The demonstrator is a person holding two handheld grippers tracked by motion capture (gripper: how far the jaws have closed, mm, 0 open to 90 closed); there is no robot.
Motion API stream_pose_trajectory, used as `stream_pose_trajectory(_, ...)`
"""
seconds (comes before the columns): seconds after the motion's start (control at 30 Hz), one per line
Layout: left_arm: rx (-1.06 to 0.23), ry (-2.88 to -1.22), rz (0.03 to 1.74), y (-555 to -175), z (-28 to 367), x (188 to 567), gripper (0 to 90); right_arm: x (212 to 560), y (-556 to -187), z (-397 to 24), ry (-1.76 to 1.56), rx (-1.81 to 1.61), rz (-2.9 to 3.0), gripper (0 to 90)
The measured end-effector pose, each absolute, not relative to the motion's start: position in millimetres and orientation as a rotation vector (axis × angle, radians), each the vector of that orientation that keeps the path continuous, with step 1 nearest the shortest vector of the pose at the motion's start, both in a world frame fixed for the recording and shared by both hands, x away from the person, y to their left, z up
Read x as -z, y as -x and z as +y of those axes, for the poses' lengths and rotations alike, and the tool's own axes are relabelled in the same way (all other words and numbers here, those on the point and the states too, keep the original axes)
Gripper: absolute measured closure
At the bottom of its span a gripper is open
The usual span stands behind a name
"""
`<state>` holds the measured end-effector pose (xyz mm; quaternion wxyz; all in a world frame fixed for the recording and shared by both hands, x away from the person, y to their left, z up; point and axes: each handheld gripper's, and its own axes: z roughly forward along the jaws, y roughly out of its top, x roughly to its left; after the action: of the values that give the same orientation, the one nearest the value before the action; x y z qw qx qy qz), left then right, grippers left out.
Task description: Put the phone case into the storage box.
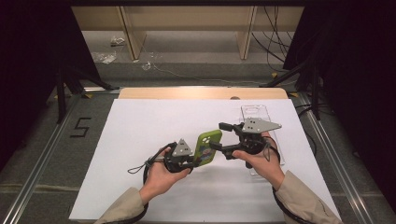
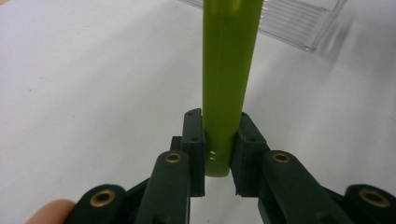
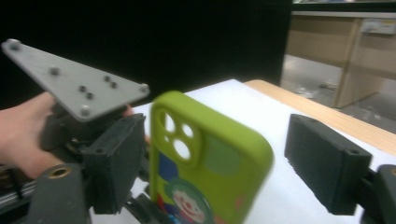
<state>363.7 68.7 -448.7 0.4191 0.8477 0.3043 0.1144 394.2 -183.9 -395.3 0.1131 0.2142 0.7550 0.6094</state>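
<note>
A green phone case (image 1: pixel 208 147) with a clown picture and camera holes is held upright on its edge above the white sheet (image 1: pixel 154 116). My left gripper (image 1: pixel 195 161) is shut on its lower end; in the left gripper view both pads of the left gripper (image 2: pixel 219 140) press the case's narrow sides (image 2: pixel 229 70). My right gripper (image 1: pixel 220 136) is open at the case's far end. In the right gripper view the case (image 3: pixel 205 154) stands between the right gripper's (image 3: pixel 223 161) pads, close to the left pad (image 3: pixel 116 154) and well apart from the right one.
A clear plastic case (image 1: pixel 257 114) lies on the sheet at the right, behind my right hand, and shows as a clear edge (image 2: pixel 289 18) in the left gripper view. The wooden table edge (image 1: pixel 201 93) runs along the far side. Floor and shelving lie beyond.
</note>
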Motion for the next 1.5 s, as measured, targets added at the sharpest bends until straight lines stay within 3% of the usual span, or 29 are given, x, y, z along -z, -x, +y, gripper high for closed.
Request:
stream_pose_trajectory(0.3,-0.302,-2.072,0.864,-365,71,450,77.2,402,-394,-183,-0.704,-1.729,2.154,12.9)
stream_pose_trajectory(0.8,-0.301,-2.065,0.876,-366,69,449,77.1,408,-394,-180,-0.741,-1.716,2.158,11.3)
stream_pose_trajectory(1.13,-0.306,-2.053,0.902,-366,65,449,77.1,405,-392,-174,-0.752,-1.7,2.133,4.0)
stream_pose_trajectory(1.5,-0.303,-2.053,0.917,-366,54,451,77.1,409,-393,-168,-0.808,-1.69,2.111,2.1)
